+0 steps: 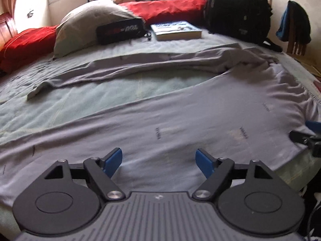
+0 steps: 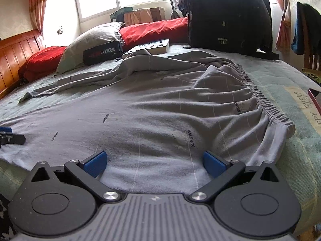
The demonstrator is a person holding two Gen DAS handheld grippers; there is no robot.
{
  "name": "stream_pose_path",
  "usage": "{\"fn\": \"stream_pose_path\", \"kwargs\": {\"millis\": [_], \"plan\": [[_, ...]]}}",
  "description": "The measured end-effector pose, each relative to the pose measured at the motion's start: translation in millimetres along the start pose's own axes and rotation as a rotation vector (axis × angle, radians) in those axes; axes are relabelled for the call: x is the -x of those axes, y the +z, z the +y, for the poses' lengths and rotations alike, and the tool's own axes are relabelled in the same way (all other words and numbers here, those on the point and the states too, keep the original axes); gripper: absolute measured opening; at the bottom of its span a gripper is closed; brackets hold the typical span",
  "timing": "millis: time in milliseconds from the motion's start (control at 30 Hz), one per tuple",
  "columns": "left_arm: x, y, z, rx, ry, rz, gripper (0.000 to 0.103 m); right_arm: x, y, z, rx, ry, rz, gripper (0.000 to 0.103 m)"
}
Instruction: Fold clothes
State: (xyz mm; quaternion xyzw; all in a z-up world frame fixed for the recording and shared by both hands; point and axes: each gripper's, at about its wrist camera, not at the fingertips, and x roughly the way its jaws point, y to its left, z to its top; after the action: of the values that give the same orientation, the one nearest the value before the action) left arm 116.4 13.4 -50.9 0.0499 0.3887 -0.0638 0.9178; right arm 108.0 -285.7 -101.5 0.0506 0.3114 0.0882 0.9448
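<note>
**Grey trousers spread flat on the bed, both grippers open above them**

The left hand-held gripper (image 1: 158, 163) has its blue pads spread wide with nothing between them, poised over the near leg of the grey trousers (image 1: 170, 120); the right hand-held gripper (image 2: 154, 163) is likewise wide open and empty, just above the cloth near the waist; the trousers lie across the pale green bed (image 1: 70, 108), the near leg running along the near edge, the far leg angling away, with bare sheet showing between the two; thin stripes and small dark lettering mark the fabric.

Along the far edge lie a grey pillow (image 1: 88, 22), a black pouch (image 1: 121, 31) leaning on it, a book (image 1: 176, 30), red bedding (image 1: 170, 9) and a black backpack (image 1: 238, 8); none touches the near leg.

The right wrist view alone shows the gathered elastic waistband (image 2: 266, 104), rumpled toward the bed's right edge, and the wooden headboard (image 2: 14, 58); each view catches the other gripper at its side margin.
</note>
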Motion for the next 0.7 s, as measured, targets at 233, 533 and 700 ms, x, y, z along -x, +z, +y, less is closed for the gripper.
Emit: {"fn": "stream_pose_path", "kwargs": {"millis": [233, 533, 700], "plan": [[3.8, -4.9, -25.1, -0.068, 0.0, -0.017, 0.081, 0.7, -0.9, -0.7, 0.003, 0.001, -0.003, 0.103], [12.0, -2.9, -39.8, -0.107, -0.026, -0.038, 0.082, -0.5, -0.5, 1.5, 0.006, -0.009, -0.001, 0.103], [11.1, -2.8, -41.6, -0.112, -0.021, -0.039, 0.082, -1.6, 0.3, 2.3, 0.008, -0.015, 0.003, 0.103]]}}
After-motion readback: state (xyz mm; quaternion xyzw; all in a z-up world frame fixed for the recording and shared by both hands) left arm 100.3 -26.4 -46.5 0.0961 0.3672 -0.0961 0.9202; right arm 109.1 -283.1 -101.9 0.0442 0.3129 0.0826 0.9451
